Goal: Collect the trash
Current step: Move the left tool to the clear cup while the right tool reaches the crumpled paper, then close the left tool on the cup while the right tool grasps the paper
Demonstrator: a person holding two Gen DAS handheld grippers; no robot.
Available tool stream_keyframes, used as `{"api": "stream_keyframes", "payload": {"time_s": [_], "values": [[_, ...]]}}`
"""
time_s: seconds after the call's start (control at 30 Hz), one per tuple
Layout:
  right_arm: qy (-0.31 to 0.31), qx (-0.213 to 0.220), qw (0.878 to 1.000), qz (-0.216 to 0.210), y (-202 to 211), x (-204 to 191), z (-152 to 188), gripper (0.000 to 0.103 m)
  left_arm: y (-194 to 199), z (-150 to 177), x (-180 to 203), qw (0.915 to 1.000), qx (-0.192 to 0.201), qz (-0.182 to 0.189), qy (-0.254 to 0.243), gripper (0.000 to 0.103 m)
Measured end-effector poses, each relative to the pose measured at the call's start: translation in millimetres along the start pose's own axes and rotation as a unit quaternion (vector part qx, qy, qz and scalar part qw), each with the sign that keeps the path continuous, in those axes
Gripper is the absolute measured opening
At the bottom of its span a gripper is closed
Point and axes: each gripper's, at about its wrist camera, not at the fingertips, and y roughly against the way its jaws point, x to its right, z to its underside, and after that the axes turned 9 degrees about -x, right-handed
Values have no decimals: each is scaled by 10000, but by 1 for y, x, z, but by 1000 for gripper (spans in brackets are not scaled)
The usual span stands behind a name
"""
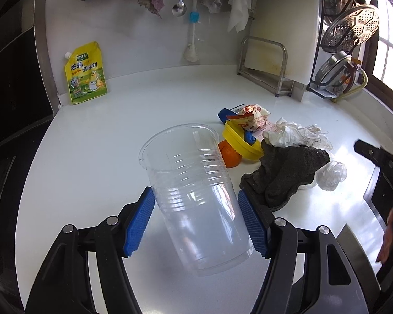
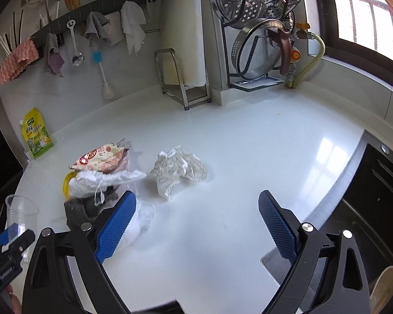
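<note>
My left gripper (image 1: pixel 195 192) is shut on a clear plastic cup (image 1: pixel 186 172), its blue pads pressing the ribbed sides. The cup is tilted, mouth away from me, above the white counter (image 1: pixel 118 136). To its right lies a pile: a printed snack wrapper (image 1: pixel 251 117), a yellow ring-shaped lid (image 1: pixel 239 138), an orange lump (image 1: pixel 230 154), crumpled white paper (image 1: pixel 293 133), a dark rag (image 1: pixel 285 175) and a clear plastic bag (image 1: pixel 331 175). My right gripper (image 2: pixel 196 195) stands open over bare counter, with nothing between its fingers. Crumpled patterned paper (image 2: pixel 179 170) lies just beyond it, and the plastic bag (image 2: pixel 141 219) touches its left finger.
A yellow seasoning pouch (image 1: pixel 85 74) leans on the back wall at the left. A metal rack with a cutting board (image 2: pixel 182 78) and a pot-lid rack (image 2: pixel 259 52) stand at the back. A dark sink (image 2: pixel 366 204) drops off at the right. Cloths and utensils hang above.
</note>
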Motion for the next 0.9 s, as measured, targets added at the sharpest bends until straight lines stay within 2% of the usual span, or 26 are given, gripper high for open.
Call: {"api": "stream_keyframes", "payload": {"time_s": [0.17,0.3,0.4,0.67,0.7,0.77,0.83,0.9], "values": [[150,-224,9994,214,-36,-12,-37,90,6,4,-1,10000,42,61,-31,65],[51,-580,9983,17,-67,-15,-52,90,8,4,-4,10000,75,45,-20,65],[-34,-808,9967,-34,-85,-15,-57,90,9,4,-7,9999,93,66,0,65],[192,-1128,9932,227,-116,-26,-52,89,4,4,-8,9999,23,95,24,64],[195,-1130,9932,218,-117,-26,-51,86,3,5,-8,9999,11,100,28,64],[193,-1152,9930,178,-118,-25,-51,72,3,5,-8,9999,-3,104,32,65],[190,-1248,9920,94,-120,-23,-52,50,3,5,-7,9999,-11,112,25,65],[202,-1237,9921,89,-119,-21,-52,39,3,5,-6,9999,-15,121,12,65]]}}
